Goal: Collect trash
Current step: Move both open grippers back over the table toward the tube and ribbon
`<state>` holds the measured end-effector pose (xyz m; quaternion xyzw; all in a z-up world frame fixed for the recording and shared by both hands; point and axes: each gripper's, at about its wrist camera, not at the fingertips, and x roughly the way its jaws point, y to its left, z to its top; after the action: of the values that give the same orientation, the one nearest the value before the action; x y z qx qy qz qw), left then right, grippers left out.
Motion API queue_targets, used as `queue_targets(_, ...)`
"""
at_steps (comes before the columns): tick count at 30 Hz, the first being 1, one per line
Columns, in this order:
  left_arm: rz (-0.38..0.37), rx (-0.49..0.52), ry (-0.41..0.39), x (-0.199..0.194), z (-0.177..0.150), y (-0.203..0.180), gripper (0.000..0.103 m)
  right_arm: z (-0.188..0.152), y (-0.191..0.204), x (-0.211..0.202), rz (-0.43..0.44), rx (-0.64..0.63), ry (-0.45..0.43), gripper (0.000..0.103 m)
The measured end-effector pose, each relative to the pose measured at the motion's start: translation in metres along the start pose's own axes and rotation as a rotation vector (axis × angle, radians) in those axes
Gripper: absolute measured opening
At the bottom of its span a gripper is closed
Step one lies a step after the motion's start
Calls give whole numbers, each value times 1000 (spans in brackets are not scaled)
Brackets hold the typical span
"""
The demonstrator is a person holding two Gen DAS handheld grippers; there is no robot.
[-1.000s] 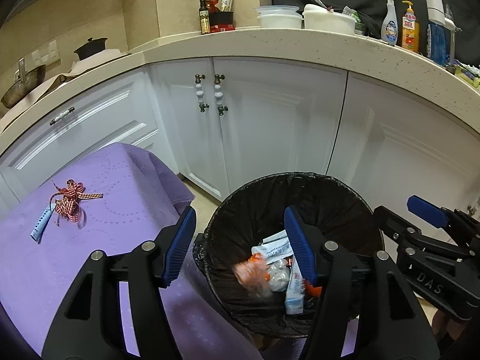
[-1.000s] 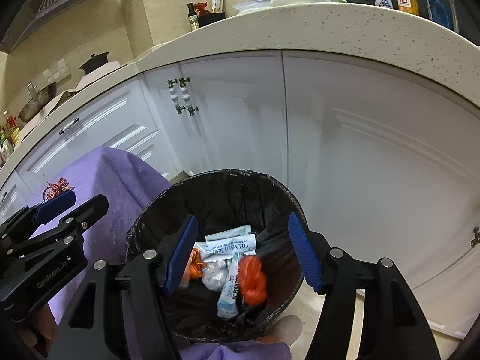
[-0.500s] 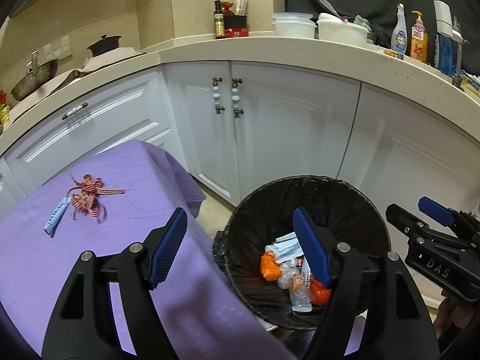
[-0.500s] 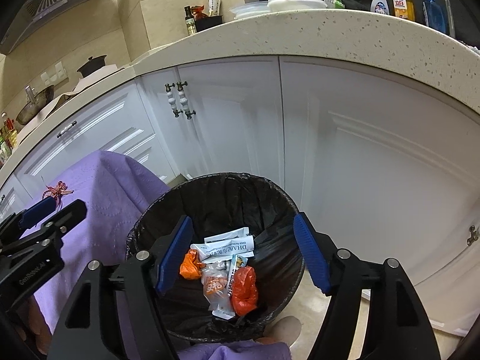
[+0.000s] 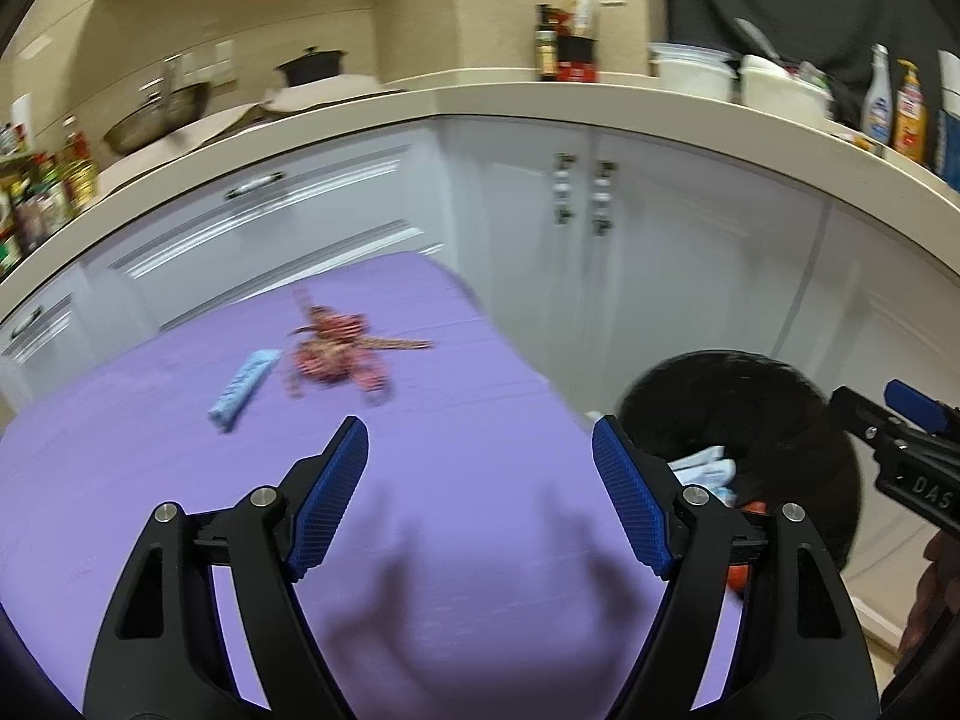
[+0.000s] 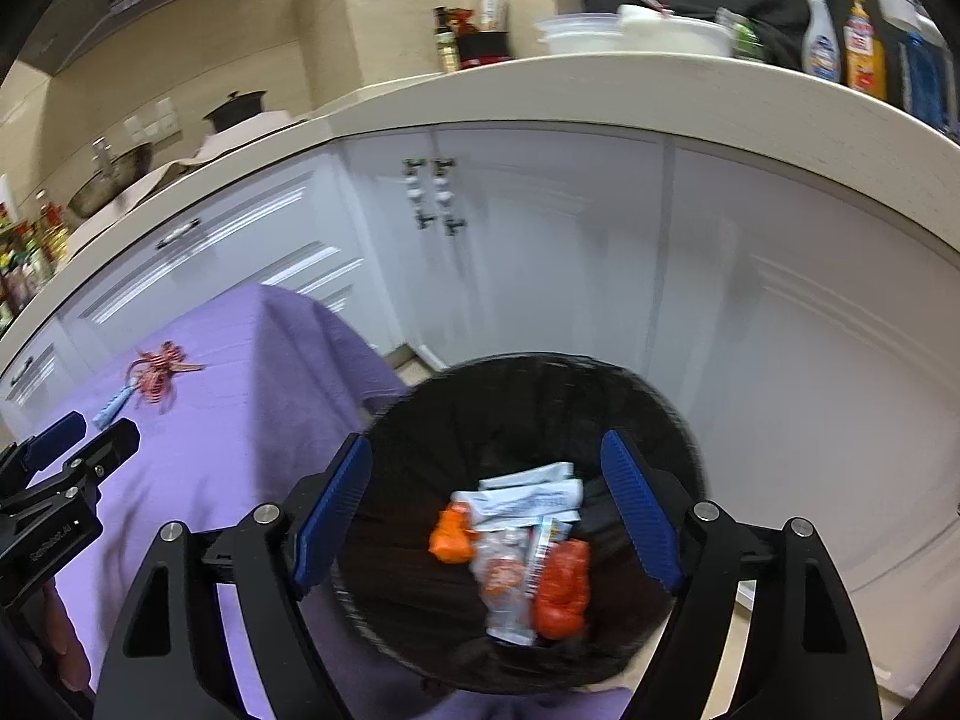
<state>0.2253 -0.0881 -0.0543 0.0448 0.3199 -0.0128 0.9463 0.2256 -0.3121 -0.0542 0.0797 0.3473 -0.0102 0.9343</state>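
The right tongs (image 6: 483,510) hang above the black trash bin (image 6: 672,420), and their jaws are opening with nothing between them. Inside the bin lie white wrappers (image 6: 531,495) and orange wrappers (image 6: 561,588). On the purple cloth (image 6: 240,420) to the left lie a red ribbon (image 6: 159,372) and a blue packet (image 6: 111,408). The left tongs (image 6: 78,435) show at the left edge.

Purple-covered table (image 5: 480,540) here, cloth draping over its far corner. On it lies a red-and-white ribbon tangle (image 5: 336,354), and just beside that a pale blue wrapper (image 5: 243,387). The black-lined bin (image 6: 540,396) stands on the floor (image 6: 408,357) alongside.
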Motion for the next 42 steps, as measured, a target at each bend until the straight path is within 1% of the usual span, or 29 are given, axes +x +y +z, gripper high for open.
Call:
queue_targets(7, 114, -67, 13, -1, -8, 68, 76, 8, 56, 16, 91, -53, -2, 77)
queue_targets(12, 186, -129, 8, 0, -7, 114, 76, 18, 104, 34, 158, -105, 1, 77)
queue_targets(18, 244, -194, 7, 7, -6, 159, 76, 30, 157, 57, 216, -161, 3, 77)
queue_targets(23, 266, -233, 23, 14, -7, 184, 76, 35, 197, 77, 254, -199, 17, 77)
queue_targets(29, 296, -264, 36, 20, -9, 211, 76, 36, 230, 100, 271, -236, 52, 77)
queue_targets(36, 325, -288, 54, 28, -11, 236, 76, 37, 258, 123, 276, -281, 97, 77)
queue_targets(42, 321, -313, 61, 32, -13, 244, 76, 38, 277, 142, 263, -320, 135, 77)
